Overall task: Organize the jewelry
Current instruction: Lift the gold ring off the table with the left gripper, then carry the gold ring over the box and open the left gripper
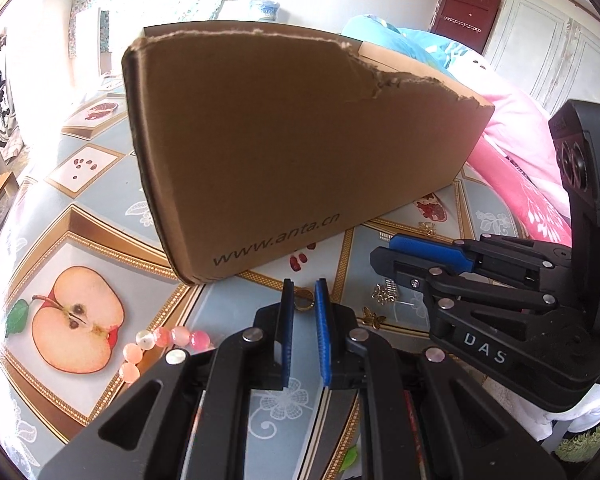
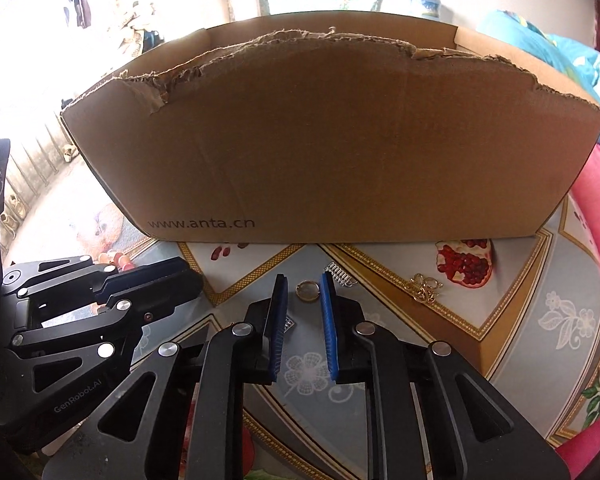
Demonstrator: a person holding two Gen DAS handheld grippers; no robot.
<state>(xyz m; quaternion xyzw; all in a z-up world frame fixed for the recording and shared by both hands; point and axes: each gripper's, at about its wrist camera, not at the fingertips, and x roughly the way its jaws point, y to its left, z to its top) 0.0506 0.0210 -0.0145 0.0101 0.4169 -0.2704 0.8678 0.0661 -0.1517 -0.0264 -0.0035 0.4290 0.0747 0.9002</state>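
Brown cardboard box with dark "www.anta.cn" print. In front of it, the tablecloth is pale blue-grey with gold-bordered panels: a halved red apple, pomegranate, white lace flowers. Left of the box's near corner, pink and white bead bracelet. Gold ring before the box; grippers black with blue pads

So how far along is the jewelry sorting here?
Done: unknowable, the inside of the cardboard box is hidden. In hand: left gripper pinches a gold ring; right gripper straddles a second ring. Remaining: pink bead bracelet, butterfly charm and gold chain lie on the table.
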